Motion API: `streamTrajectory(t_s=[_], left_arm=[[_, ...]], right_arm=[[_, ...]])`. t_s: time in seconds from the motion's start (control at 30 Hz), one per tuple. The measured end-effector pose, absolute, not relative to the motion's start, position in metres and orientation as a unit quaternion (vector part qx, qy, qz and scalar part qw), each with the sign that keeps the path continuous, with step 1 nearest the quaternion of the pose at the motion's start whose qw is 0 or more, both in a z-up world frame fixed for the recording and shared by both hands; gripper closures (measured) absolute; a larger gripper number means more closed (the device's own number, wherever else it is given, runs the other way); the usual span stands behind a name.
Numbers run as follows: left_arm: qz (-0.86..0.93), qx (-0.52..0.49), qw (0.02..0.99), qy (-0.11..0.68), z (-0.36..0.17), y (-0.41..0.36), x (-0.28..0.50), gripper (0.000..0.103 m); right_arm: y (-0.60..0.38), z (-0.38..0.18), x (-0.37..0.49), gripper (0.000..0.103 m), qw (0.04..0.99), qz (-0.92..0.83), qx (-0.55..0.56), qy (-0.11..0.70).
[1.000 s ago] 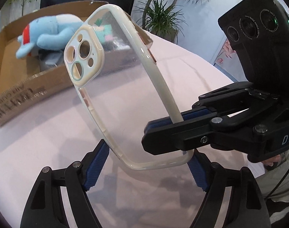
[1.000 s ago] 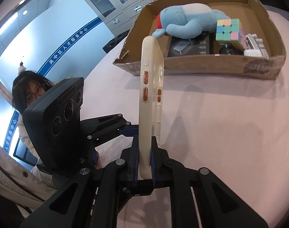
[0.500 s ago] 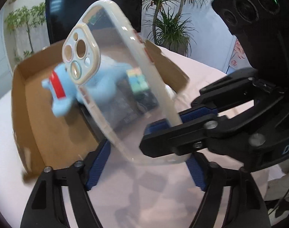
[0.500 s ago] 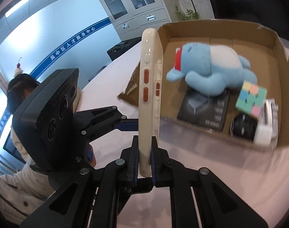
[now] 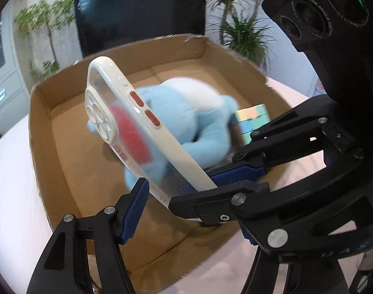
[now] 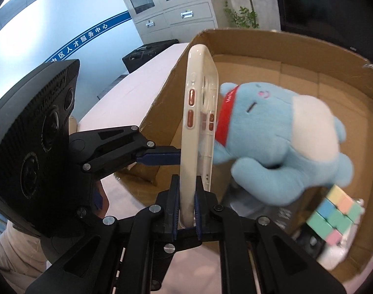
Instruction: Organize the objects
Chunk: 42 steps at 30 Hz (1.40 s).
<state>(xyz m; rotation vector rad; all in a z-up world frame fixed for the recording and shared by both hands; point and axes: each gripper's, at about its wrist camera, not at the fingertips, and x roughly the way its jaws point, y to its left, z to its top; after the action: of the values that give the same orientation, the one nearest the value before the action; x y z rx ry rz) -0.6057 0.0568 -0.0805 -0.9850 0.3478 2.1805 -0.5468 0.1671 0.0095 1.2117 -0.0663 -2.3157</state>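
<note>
A clear phone case (image 5: 139,132) with a cream rim and red side buttons is held upright over the cardboard box (image 5: 49,93). My right gripper (image 6: 187,203) is shut on the case's bottom edge (image 6: 188,147); it shows in the left wrist view (image 5: 218,183) too. My left gripper (image 5: 184,208) is open, its blue pads either side of the case's lower end; one left finger (image 6: 159,158) reaches the case's side in the right wrist view. A blue plush toy (image 6: 279,137) with a red scarf lies in the box behind the case.
In the box (image 6: 309,49) lie a pastel puzzle cube (image 6: 338,215), a dark flat package (image 6: 279,215) under the plush, and a white object (image 6: 333,254) at the near corner. The box stands on a pale pink table (image 5: 12,171). A black screen and plants stand behind.
Both grippers and the case have moved from above the table to over the box. The right gripper stays shut on the case; the left stays open around it.
</note>
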Motion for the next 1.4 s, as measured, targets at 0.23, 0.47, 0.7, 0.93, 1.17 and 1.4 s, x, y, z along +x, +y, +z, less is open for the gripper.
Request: streamTrajectory(t_s=[0.23, 0.47, 0.7, 0.93, 1.17, 1.4], left_arm=[[0.854, -0.414, 0.291, 0.116, -0.116, 0.034, -0.613, 0.036], [0.895, -0.381, 0.202, 0.112, -0.097, 0.038, -0.584, 0.009], [0.917, -0.356, 0.158, 0.086, -0.087, 0.056, -0.537, 0.000], [0.921, -0.350, 0.152, 0.080, -0.089, 0.081, -0.500, 0.000], [0.924, -0.354, 0.127, 0.070, -0.094, 0.076, -0.487, 0.000], [0.929, -0.351, 0.101, 0.061, -0.096, 0.071, -0.477, 0.000]], right_arm=[[0.150, -0.021, -0.565, 0.084, 0.244, -0.846, 0.474, 0.005], [0.186, 0.001, -0.536, 0.022, 0.169, -0.892, 0.419, -0.005], [0.241, 0.009, -0.477, 0.013, 0.032, -0.917, 0.398, 0.006], [0.281, -0.012, -0.433, 0.001, -0.032, -0.912, 0.408, -0.032], [0.275, -0.016, -0.409, 0.001, -0.031, -0.919, 0.393, 0.003], [0.264, -0.023, -0.405, 0.001, -0.028, -0.922, 0.385, -0.006]])
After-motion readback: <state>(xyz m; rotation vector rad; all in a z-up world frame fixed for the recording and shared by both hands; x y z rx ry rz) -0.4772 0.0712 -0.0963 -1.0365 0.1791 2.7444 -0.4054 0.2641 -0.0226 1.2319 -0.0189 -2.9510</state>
